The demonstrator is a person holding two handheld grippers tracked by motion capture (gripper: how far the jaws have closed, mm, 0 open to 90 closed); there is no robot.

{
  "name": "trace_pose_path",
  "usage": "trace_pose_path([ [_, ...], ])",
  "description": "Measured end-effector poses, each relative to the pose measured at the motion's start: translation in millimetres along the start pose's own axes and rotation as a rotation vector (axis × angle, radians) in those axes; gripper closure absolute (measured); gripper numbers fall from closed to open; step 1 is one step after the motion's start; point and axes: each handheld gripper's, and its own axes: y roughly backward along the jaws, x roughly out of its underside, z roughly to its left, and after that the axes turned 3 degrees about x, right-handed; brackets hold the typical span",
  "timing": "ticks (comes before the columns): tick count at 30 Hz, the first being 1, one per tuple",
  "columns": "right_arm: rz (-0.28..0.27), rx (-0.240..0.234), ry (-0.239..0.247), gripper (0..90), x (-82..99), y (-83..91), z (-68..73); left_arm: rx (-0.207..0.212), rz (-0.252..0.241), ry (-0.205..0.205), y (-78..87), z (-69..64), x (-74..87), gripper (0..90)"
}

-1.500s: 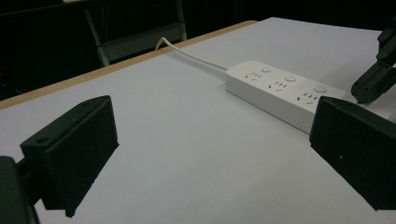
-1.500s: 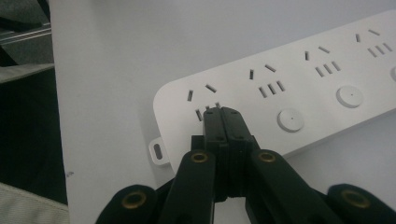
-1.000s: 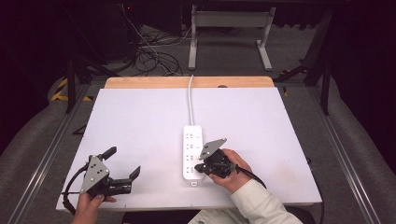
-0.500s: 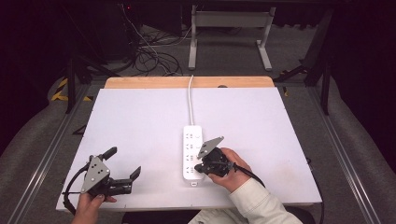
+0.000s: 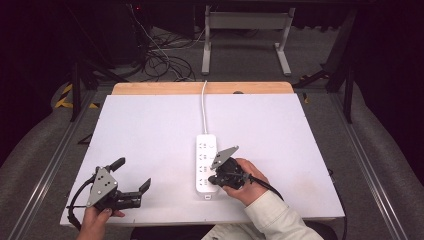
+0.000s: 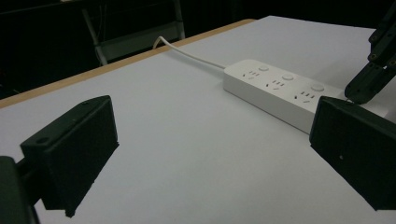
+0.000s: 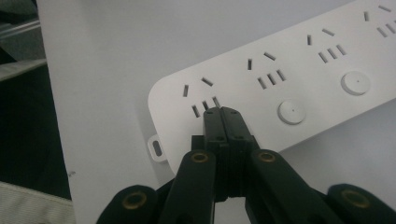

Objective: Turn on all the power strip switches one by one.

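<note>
- The power strip [image 5: 206, 162] lies flat on the white surface [image 5: 150, 130], a little toward the person from the middle, with its long side pointing from the person toward the far edge.
- Its near end stays well inside the near edge of the surface; on both long sides of the strip the surface is bare and wide.
- The strip is white and long, with rows of socket slots and a round button beside each socket group [image 7: 292, 112]; a small tab with a hole sticks out at its near end.
- Its white cable [image 5: 203, 107] runs from the far end straight to the wooden far edge.
- The right gripper [image 7: 221, 114] has its fingers pressed together, holding nothing, the tips over the nearest socket slots of the strip.
- The left gripper [image 5: 131, 181] is well left of the strip, near the surface's near edge, fingers wide apart and empty.
</note>
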Motion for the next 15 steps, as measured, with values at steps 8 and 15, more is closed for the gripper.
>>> trace_pose_path([
  [8, -0.212, 0.024, 0.021, 90.0, 1.0, 23.1, -1.0, 0.007, -0.002, 0.011, 0.3, 2.2, 0.5, 1.2],
  [15, -0.269, 0.051, 0.042, 90.0, 0.9, 29.3, 1.5, 0.002, -0.003, 0.002, -0.1, 0.8, 0.1, 1.2],
])
